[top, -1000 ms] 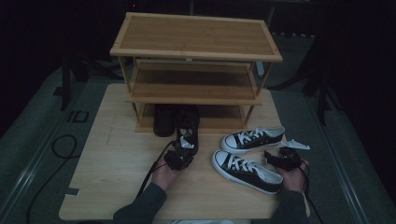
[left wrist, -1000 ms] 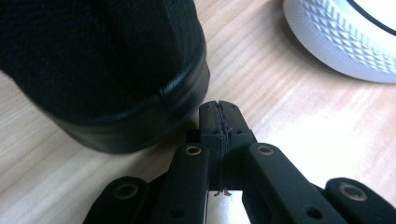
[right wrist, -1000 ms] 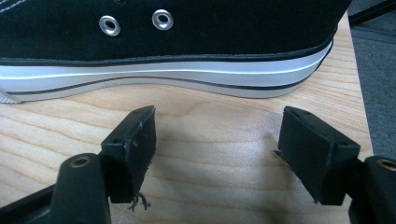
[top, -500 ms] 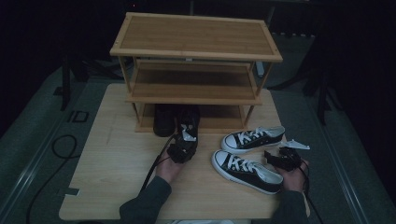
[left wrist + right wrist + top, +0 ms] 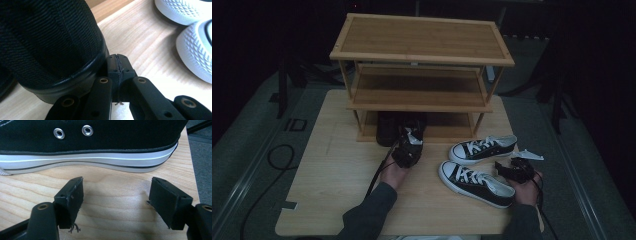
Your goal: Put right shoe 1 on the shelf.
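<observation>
A bamboo shoe rack [image 5: 422, 55] with three shelves stands at the back of the wooden table [image 5: 327, 185]. A pair of black shoes [image 5: 388, 129] sits at its lowest level. My left gripper [image 5: 410, 136] is shut, with nothing between its jaws. Its tips [image 5: 117, 67] press against the rim of the right black shoe [image 5: 47, 37]. Two black-and-white sneakers lie to the right, one farther [image 5: 484, 147] and one nearer [image 5: 474, 182]. My right gripper [image 5: 506, 170] is open beside the nearer sneaker's side [image 5: 87, 145], its jaws [image 5: 117, 197] empty above bare wood.
White sneaker toe caps [image 5: 195, 47] lie to the right of my left gripper. The table's right edge [image 5: 192, 170] runs close beside my right gripper, with grey floor beyond. A black cable [image 5: 277, 155] loops on the floor at the left.
My left gripper has moved away from me toward the rack, nudging the black shoe further under the lowest shelf. The right gripper and both sneakers have stayed put.
</observation>
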